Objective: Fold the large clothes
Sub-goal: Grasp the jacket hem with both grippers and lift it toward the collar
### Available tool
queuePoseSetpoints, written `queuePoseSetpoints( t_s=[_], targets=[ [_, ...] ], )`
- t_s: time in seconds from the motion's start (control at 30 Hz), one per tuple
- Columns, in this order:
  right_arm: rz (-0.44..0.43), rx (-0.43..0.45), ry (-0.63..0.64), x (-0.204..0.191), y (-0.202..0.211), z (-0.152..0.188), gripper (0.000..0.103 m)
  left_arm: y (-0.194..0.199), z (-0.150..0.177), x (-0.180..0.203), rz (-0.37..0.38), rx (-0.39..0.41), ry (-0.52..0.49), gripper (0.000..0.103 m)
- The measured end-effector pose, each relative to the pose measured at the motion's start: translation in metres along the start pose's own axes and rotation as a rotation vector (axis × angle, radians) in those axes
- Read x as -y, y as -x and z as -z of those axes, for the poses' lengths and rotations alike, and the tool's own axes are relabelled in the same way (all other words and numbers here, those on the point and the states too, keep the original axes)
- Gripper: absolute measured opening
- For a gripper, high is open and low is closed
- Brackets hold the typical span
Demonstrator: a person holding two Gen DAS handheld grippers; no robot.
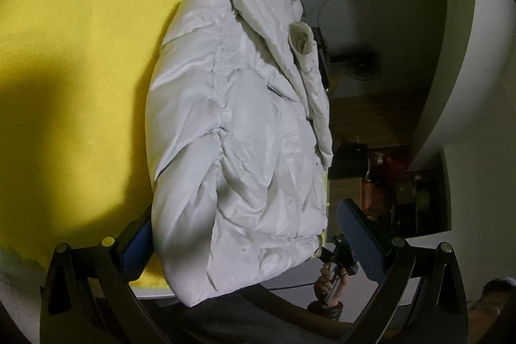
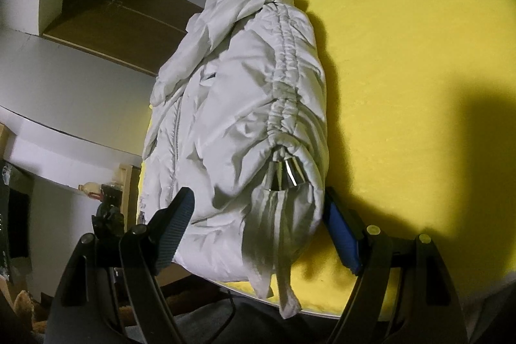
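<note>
No readable brand, label or writing anywhere. Beyond the far edge of the yellow cloth-covered table (image 1: 80,60): white walls, a brown wooden cabinet (image 2: 109,18) and a plastic bottle (image 2: 87,187) on a ledge, nothing lying across the garment. On that table, by its edge, a folded white puffy quilted jacket (image 1: 238,134) with a ruched seam, zipper and dangling drawstring (image 2: 283,273), its near corner overhanging; left gripper (image 1: 248,244) and right gripper (image 2: 258,231) both spread wide, blue-padded fingers (image 2: 175,231) either side of the hem, whether pressing on it cannot be told.

black tongs (image 2: 254,228) with blue ribbed pads (image 2: 175,234), round screws.
</note>
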State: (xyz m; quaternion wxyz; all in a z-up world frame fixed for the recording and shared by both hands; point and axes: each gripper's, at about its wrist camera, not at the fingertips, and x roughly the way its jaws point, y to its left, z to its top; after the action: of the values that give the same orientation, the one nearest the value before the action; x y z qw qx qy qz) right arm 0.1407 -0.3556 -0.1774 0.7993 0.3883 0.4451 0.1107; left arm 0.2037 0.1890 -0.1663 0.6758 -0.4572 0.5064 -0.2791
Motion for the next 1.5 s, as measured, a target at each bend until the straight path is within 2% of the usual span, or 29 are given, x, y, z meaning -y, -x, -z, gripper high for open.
queuePoseSetpoints(
  t_s=[0.13,0.5,0.6,0.67,0.7,0.73,0.83,0.93,0.97,1.0,1.03,1.07,1.1,1.13,1.2,1.5],
  targets=[
    [-0.061,0.023,-0.007,-0.002,0.002,0.0,0.081,0.001,0.003,-0.001,0.005,0.007,-0.002,0.103],
    [-0.028,-0.006,-0.003,-0.004,-0.008,-0.001,0.081,-0.02,0.0,0.003,-0.016,-0.091,-0.015,0.103],
    [-0.032,-0.004,0.001,-0.005,-0.007,-0.002,0.081,-0.028,-0.011,0.013,-0.036,-0.087,-0.047,0.103],
    [-0.034,0.03,0.002,-0.007,-0.004,-0.003,0.076,-0.034,-0.019,0.018,-0.051,-0.102,-0.059,0.102],
    [-0.035,0.05,0.005,-0.009,-0.002,-0.003,0.068,-0.037,-0.021,0.018,-0.062,-0.107,-0.056,0.102],
    [-0.029,0.045,0.01,-0.01,-0.002,-0.004,0.062,-0.041,-0.021,0.018,-0.075,-0.117,-0.061,0.101],
    [0.029,0.003,0.019,-0.009,-0.011,-0.002,0.058,-0.046,-0.017,0.018,-0.101,-0.124,-0.091,0.1],
    [0.024,0.002,0.028,-0.009,-0.011,-0.001,0.056,-0.041,-0.016,0.012,-0.09,-0.106,-0.078,0.091],
    [0.019,0.003,0.019,-0.008,-0.011,-0.002,0.056,-0.039,-0.016,0.008,-0.084,-0.1,-0.069,0.081],
    [0.01,0.003,0.008,-0.007,-0.012,-0.003,0.053,-0.036,-0.016,0.004,-0.086,-0.092,-0.054,0.066],
    [0.002,-0.002,0.0,-0.005,-0.013,-0.004,0.043,-0.033,-0.017,-0.002,-0.094,-0.084,-0.039,0.057],
    [0.001,-0.001,0.002,-0.006,-0.014,-0.004,0.037,-0.031,-0.017,-0.005,-0.103,-0.077,-0.03,0.036],
    [-0.003,0.001,0.011,-0.007,-0.015,-0.005,0.029,-0.029,-0.017,-0.009,-0.114,-0.069,-0.022,0.02],
    [-0.01,0.003,0.019,-0.009,-0.015,-0.006,0.024,-0.029,-0.016,-0.013,-0.114,-0.068,-0.017,0.021],
    [-0.016,0.013,0.025,-0.011,-0.016,-0.006,0.02,-0.028,-0.015,-0.015,-0.107,-0.061,-0.023,0.019],
    [-0.043,0.051,0.04,-0.021,-0.009,-0.006,0.012,-0.012,-0.008,0.012,-0.099,-0.018,-0.134,0.012]
  ],
)
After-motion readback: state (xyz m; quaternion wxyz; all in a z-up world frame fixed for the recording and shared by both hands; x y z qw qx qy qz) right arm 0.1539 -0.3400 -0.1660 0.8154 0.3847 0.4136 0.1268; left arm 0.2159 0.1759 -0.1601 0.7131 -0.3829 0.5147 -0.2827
